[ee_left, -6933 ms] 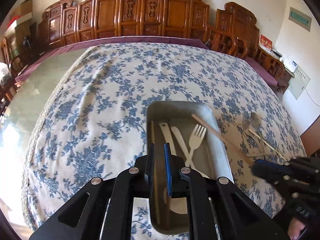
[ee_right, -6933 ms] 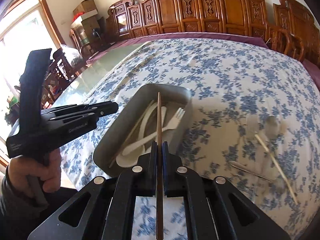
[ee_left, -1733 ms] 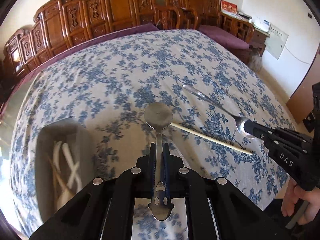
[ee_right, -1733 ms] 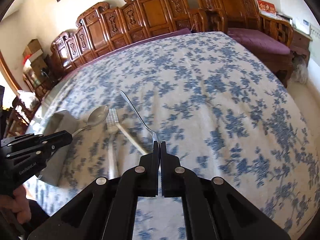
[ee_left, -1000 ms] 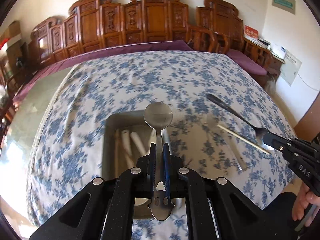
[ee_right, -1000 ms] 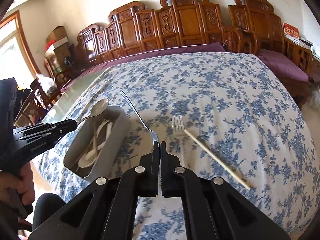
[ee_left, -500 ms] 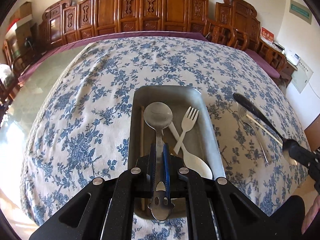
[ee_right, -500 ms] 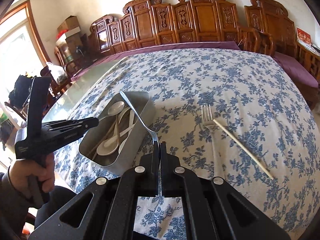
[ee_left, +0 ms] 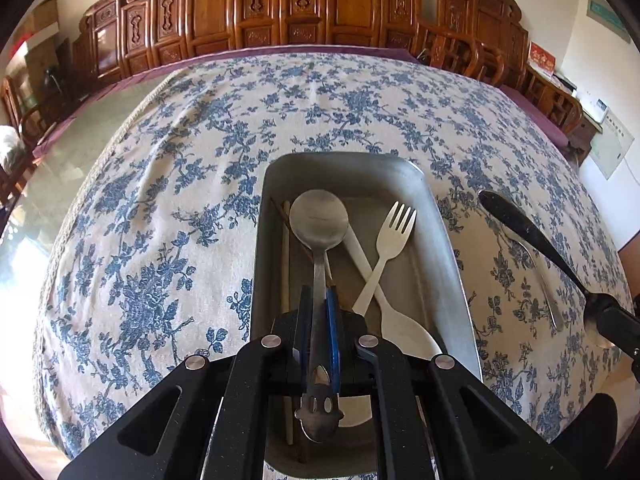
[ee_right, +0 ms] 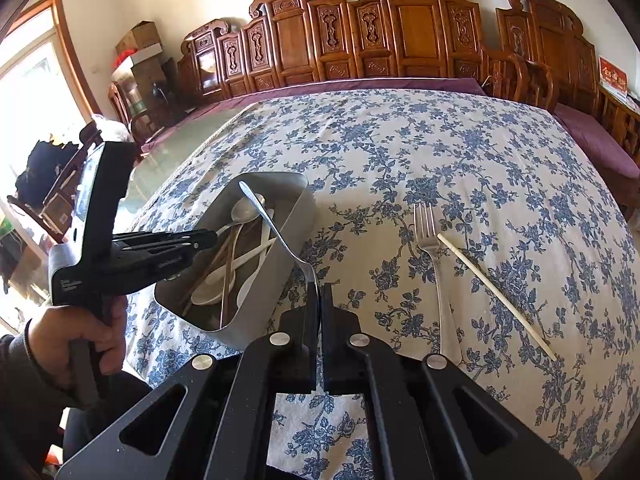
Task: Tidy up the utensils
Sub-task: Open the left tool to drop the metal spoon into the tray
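Left wrist view: left gripper (ee_left: 320, 312) clamped on steel spoon (ee_left: 319, 224), long axis along rectangular metal tray (ee_left: 460, 280) directly below; right gripper (ee_right: 320, 300) pinched on steel utensil (ee_right: 276, 228) beside it.

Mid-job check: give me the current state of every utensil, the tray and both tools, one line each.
Left tool: shut on metal spoon, above tray.
Right tool: shut on second metal spoon.
Tray: holds white fork and other utensils.
Metal fork: flat on tablecloth.
Chopstick: on tablecloth beside fork.

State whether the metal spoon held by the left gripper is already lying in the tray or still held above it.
Still held. The metal spoon is clamped in the left gripper, its bowl poised over the utensils in the tray.
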`<state>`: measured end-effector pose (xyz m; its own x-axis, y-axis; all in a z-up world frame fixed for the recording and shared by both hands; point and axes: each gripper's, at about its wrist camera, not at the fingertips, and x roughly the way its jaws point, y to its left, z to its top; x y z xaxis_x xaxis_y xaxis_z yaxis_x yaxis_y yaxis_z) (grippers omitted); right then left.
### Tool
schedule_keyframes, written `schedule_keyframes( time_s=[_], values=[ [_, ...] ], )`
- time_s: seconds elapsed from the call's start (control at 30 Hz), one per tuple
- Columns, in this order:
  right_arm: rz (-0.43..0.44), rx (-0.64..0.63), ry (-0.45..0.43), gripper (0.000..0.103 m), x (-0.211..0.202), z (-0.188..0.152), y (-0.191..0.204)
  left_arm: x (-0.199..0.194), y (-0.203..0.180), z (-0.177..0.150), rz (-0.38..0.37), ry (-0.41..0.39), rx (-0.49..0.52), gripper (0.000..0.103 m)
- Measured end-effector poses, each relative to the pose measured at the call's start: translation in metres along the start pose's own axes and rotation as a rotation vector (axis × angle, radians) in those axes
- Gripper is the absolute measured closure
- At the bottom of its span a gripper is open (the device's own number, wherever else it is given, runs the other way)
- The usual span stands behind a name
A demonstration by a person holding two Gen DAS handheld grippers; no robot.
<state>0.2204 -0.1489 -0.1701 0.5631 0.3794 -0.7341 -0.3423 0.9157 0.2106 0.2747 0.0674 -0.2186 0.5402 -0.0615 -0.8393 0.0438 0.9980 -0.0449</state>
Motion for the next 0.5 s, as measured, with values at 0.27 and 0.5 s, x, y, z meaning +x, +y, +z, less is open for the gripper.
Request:
schedule_keyframes(
  time_s=[0.27,0.5],
  values=[
    [0.004,-0.002,0.009,0.101,0.011,0.004,0.013,-0.020,0.011,-0.002,-0.017,-0.029,-0.015,0.084],
    [0.022,0.052,0.033,0.101,0.030,0.015,0.034,-0.059,0.032,-0.013,-0.007,-0.070,-0.007,0.083]
  ],
)
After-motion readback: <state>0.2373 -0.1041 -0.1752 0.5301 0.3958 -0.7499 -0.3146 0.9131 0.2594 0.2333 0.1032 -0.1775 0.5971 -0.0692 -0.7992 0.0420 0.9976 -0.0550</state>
